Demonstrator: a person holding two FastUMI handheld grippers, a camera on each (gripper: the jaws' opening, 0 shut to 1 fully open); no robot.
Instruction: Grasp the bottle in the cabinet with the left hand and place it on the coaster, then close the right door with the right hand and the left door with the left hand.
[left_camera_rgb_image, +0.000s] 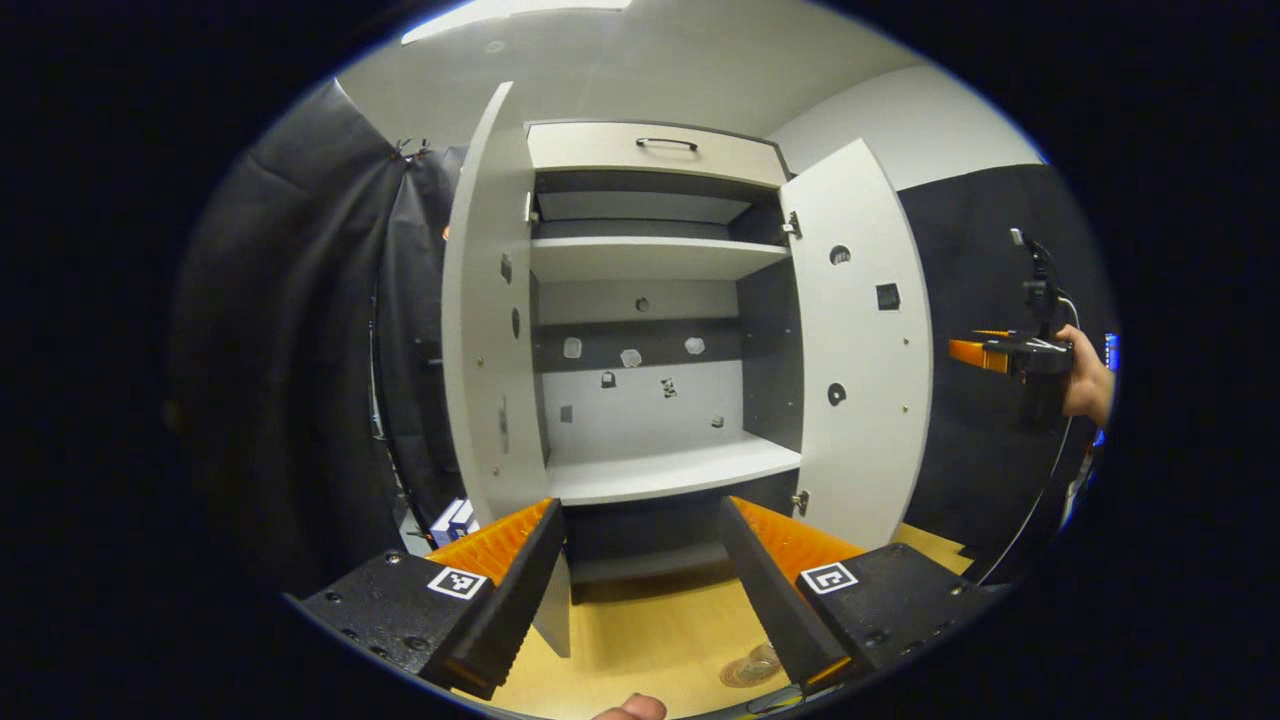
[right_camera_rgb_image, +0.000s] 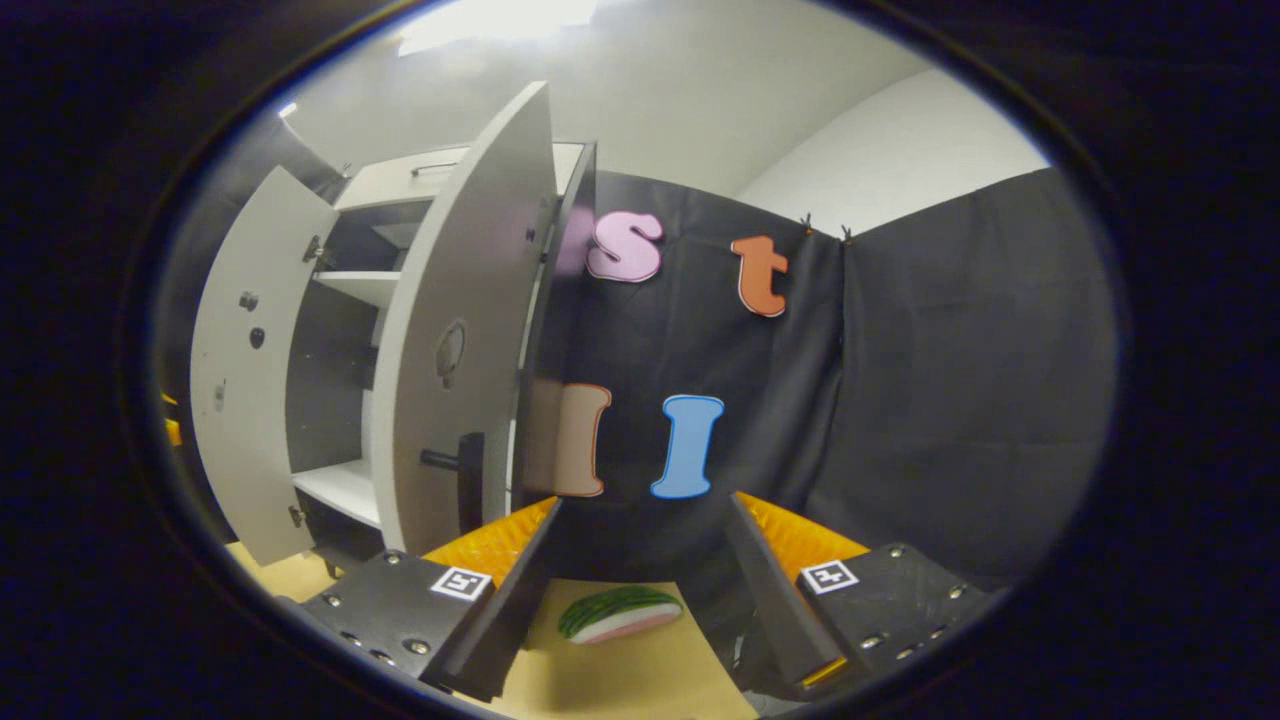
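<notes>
Right gripper view puts the right door (right_camera_rgb_image: 455, 330) edge-on at centre left, just left of your right gripper (right_camera_rgb_image: 640, 590), jaws wide and empty; swing left onto it.

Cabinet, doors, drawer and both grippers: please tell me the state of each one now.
Cabinet: both visible shelves bare.
Left door: open.
Right door: open.
Drawer: closed.
Left gripper: open, holding nothing.
Right gripper: open, holding nothing.
</notes>
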